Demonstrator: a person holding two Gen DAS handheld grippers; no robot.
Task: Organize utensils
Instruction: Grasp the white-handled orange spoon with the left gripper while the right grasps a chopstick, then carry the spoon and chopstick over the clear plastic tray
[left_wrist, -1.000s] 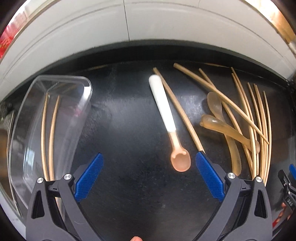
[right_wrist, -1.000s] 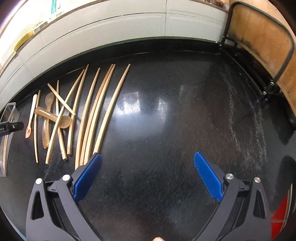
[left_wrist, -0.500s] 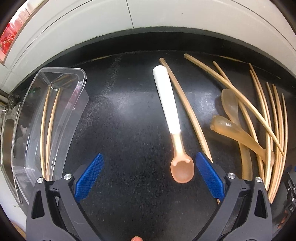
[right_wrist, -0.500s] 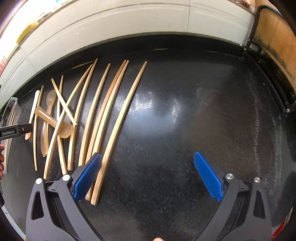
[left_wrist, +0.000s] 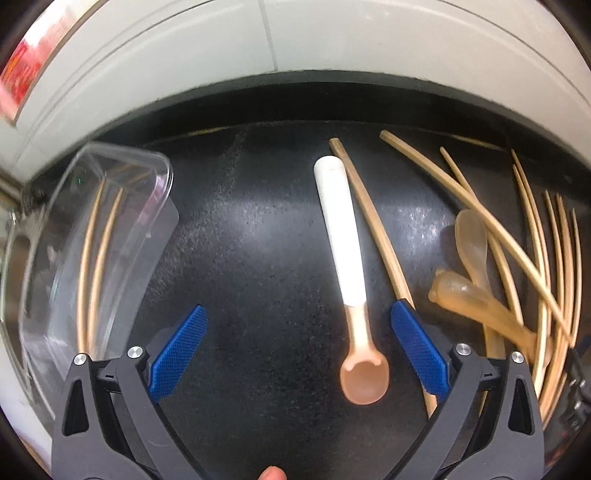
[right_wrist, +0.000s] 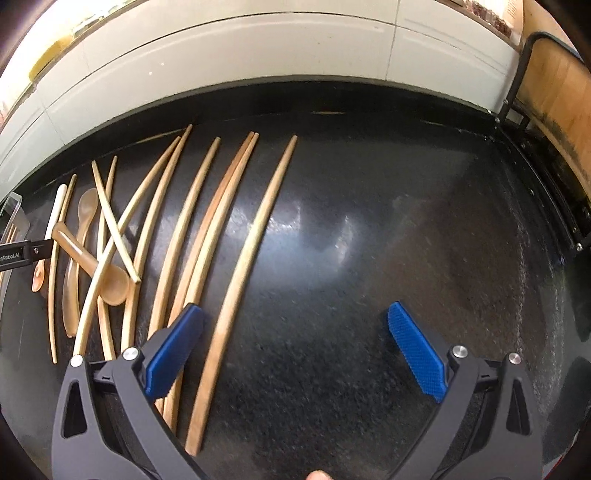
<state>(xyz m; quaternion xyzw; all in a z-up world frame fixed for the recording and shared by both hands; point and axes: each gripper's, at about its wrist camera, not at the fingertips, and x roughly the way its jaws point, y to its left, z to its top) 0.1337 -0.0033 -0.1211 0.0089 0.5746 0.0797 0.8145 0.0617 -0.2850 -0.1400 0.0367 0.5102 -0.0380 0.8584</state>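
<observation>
Left gripper gapes around white-handled spoon; right gripper gapes, chopstick between.

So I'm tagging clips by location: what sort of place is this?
Probably a kitchen or dining area: a dark stone-like countertop against a pale wall, strewn with chopsticks and spoons, with a clear plastic container alongside.

A kitchen or dining spot: wooden chopsticks and spoons lie on a black speckled countertop, white tiled wall across the top, chair upper right.
</observation>
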